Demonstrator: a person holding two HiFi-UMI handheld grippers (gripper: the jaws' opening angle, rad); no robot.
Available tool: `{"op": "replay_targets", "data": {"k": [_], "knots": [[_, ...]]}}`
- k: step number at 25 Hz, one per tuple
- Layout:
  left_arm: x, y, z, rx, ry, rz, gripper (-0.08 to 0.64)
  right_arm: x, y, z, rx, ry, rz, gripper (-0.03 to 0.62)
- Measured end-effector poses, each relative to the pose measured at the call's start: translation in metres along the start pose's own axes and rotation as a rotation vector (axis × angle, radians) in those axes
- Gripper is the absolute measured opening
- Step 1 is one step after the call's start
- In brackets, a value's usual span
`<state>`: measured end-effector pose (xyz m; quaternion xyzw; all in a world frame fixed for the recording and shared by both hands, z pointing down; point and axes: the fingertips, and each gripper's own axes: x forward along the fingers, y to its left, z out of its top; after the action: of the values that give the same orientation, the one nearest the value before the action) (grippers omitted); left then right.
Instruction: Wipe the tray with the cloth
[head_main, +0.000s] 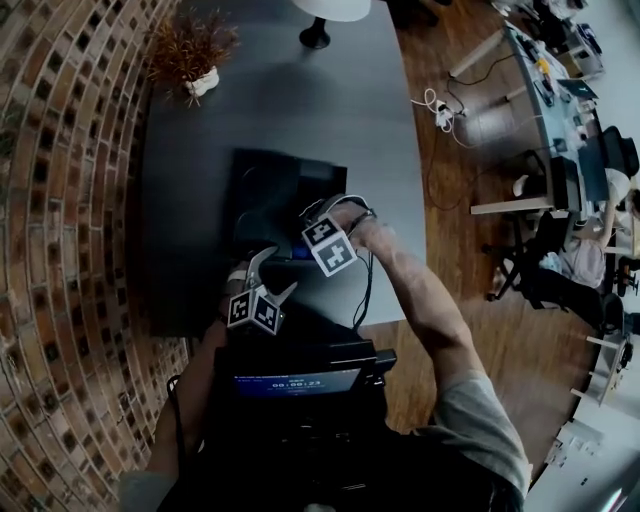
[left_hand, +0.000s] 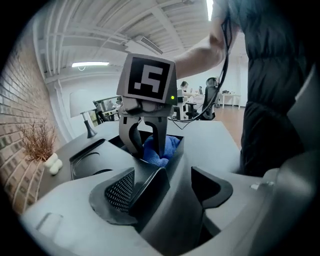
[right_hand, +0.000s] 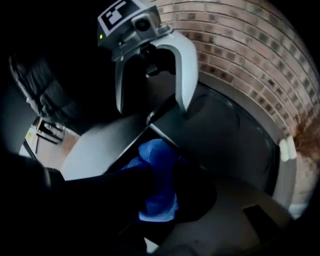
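While we point the right claw (right_hand: 157, 200) steeply down into the tray (head_main: 268, 178), its jaws are clamped on the cloth (right_hand: 159, 172). This blue cloth bunches up between them and sits inside the tray, toward its five o'clock corner in the head view. From the left gripper view, the cloth shows just under the right claw's pale fingers, low against the tray's dark wall.

Our left claw (left_hand: 165, 190) waits at the tray's near side, about six o'clock from its middle. Its jaws stand wide apart and straddle a corner of the rim. The meshed pad lies close beside that rim, and the other pad looks clear of it, so we read this claw as open and gripping nothing.

The black tray lies flat in the middle of the dark grey counter (head_main: 300, 100). At eleven o'clock from the tray a dried plant (head_main: 190, 45) stands in a small white pot. A lamp base (head_main: 315, 38) stands at twelve o'clock, well apart from the tray. The brick wall (head_main: 60, 200) runs along the counter's nine o'clock side.
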<state>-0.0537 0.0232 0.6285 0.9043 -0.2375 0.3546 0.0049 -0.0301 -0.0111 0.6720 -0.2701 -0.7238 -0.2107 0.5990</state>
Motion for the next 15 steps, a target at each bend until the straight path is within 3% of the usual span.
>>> {"op": "replay_targets", "data": {"k": [3, 7, 9, 10, 12, 14, 15], "knots": [[0.0, -0.001, 0.0, -0.003, 0.003, -0.003, 0.345, 0.006, 0.013, -0.001, -0.115, 0.04, 0.015, 0.124], [0.0, -0.002, 0.0, 0.0, 0.008, -0.006, 0.345, 0.003, 0.03, -0.037, -0.333, 0.234, 0.131, 0.124], [0.001, -0.001, -0.001, 0.001, 0.007, -0.004, 0.345, -0.002, 0.004, -0.053, -0.335, 0.335, 0.045, 0.124], [0.001, -0.001, -0.001, 0.003, 0.006, -0.003, 0.344, -0.007, -0.014, -0.055, -0.264, 0.352, -0.03, 0.124], [0.001, 0.0, -0.001, 0.007, 0.003, -0.002, 0.345, -0.014, -0.036, -0.045, 0.019, 0.27, -0.123, 0.126], [0.001, 0.0, -0.001, 0.003, 0.0, 0.002, 0.345, -0.011, -0.03, -0.027, 0.242, 0.148, -0.108, 0.129], [0.0, 0.0, -0.001, 0.0, 0.001, 0.004, 0.345, -0.004, -0.02, -0.019, 0.269, 0.108, -0.091, 0.129]]}}
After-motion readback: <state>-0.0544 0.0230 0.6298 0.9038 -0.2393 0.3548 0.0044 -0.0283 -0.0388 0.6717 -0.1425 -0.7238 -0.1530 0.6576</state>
